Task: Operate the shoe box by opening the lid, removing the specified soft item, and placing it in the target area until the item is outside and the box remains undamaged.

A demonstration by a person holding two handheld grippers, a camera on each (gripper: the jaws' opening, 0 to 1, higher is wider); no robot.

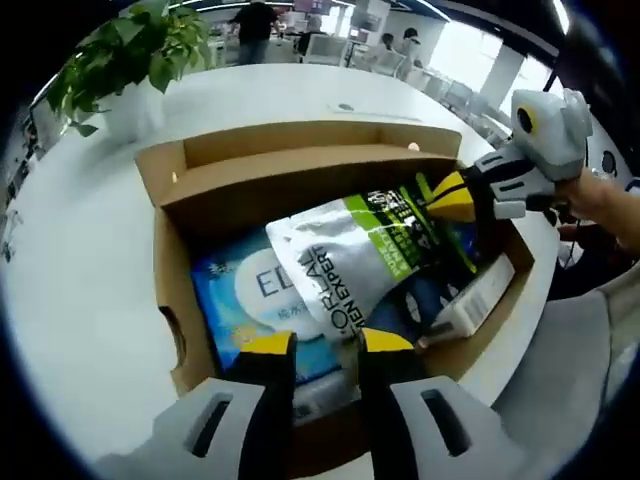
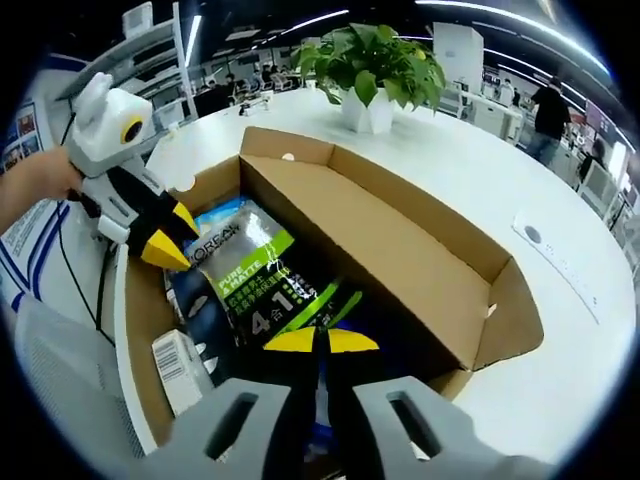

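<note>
An open cardboard shoe box (image 1: 166,262) (image 2: 400,262) lies on a white table, its lid flap folded back. Inside, a silver and green soft pouch (image 1: 340,255) (image 2: 255,275) rests tilted on a blue wipes pack (image 1: 235,300). My right gripper (image 2: 320,341) (image 1: 450,197) is shut on the pouch's green end. At the pouch's silver end my left gripper (image 1: 325,343) (image 2: 172,236) stands open, with the pouch's corner lying between its yellow tips.
A small white carton (image 1: 475,295) (image 2: 180,370) lies in the box beside the pouch. A potted plant (image 1: 130,50) (image 2: 375,60) stands on the round white table (image 1: 80,300) (image 2: 450,170) behind the box. People and desks fill the background.
</note>
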